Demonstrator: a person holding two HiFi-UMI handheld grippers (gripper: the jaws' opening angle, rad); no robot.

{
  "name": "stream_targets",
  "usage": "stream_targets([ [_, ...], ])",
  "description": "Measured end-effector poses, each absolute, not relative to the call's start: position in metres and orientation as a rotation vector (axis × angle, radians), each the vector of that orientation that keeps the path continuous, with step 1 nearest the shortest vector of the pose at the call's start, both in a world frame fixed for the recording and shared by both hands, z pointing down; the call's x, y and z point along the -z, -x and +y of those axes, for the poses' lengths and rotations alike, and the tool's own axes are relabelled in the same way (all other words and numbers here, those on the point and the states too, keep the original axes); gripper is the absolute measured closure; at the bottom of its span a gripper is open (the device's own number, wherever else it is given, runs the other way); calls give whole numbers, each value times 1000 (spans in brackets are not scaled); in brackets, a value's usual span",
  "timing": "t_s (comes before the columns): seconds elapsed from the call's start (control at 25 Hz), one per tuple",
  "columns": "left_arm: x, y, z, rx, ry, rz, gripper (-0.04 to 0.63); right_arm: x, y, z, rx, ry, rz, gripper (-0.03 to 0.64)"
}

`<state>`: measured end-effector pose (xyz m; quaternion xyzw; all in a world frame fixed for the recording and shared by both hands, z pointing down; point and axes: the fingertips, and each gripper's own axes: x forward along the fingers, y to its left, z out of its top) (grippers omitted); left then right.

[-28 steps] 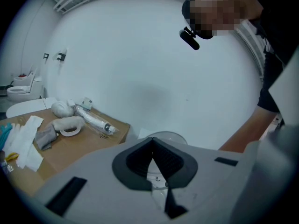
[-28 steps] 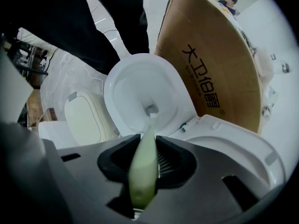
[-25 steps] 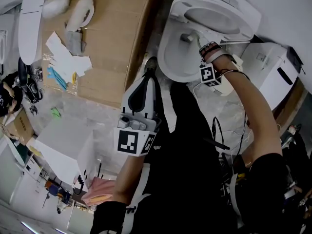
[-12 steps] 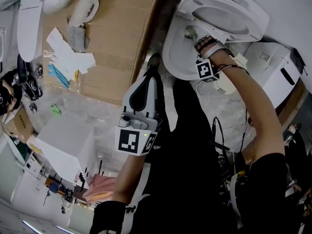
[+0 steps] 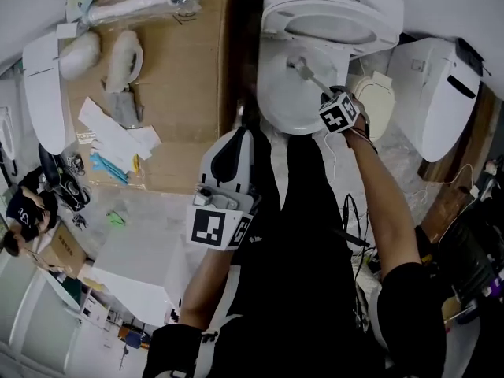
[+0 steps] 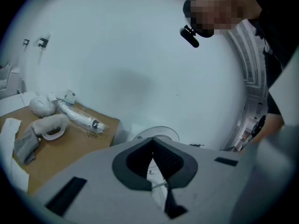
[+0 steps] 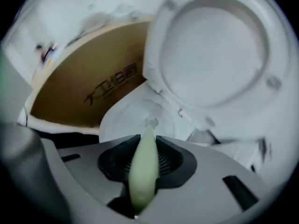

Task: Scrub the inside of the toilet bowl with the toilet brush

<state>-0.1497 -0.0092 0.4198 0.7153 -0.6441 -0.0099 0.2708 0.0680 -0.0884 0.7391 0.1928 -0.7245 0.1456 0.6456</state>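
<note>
Head view: one toilet bowl (image 5: pixel 276 105) sits at the top centre, its one lid (image 5: pixel 331 10) raised behind it. One toilet brush (image 5: pixel 303 71) reaches into the bowl, its head low against the inner wall. The right gripper (image 5: pixel 329 101) grips the handle at the bowl's right rim. The left gripper (image 5: pixel 236 140) hangs at frame centre, well apart from the bowl. In the upper left, one cardboard sheet (image 5: pixel 185 77) carries two white padded pieces (image 5: pixel 124 53) and one wrapped tube (image 5: pixel 142 2). Another white fixture (image 5: pixel 441 93) stands at the right.

Left gripper view: the left gripper (image 6: pixel 152 144) has its two pads pressed together at the tips, with nothing between them. The cardboard sheet (image 6: pixel 65 150) lies at the lower left with the two padded pieces (image 6: pixel 41 105) and the tube (image 6: pixel 77 116).

Right gripper view: the right gripper (image 7: pixel 145 148) is clamped on the pale green handle of the toilet brush (image 7: pixel 143 181). The brush's head is down inside the toilet bowl (image 7: pixel 124 115). The lid (image 7: pixel 215 55) fills the upper right, and the cardboard sheet (image 7: pixel 84 78) the left.
</note>
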Motion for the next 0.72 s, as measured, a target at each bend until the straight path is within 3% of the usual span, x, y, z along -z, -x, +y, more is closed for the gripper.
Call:
stream_targets([
  [0.36,-428,138,-35,-54,-2093,-1547,589,-765,-145,-33,-1925,-1847,-1161,505],
  [0.72,-452,134,-30,-123,-2136,-1447,589,-806,-113,-26,-2489,-2311,-774,505],
])
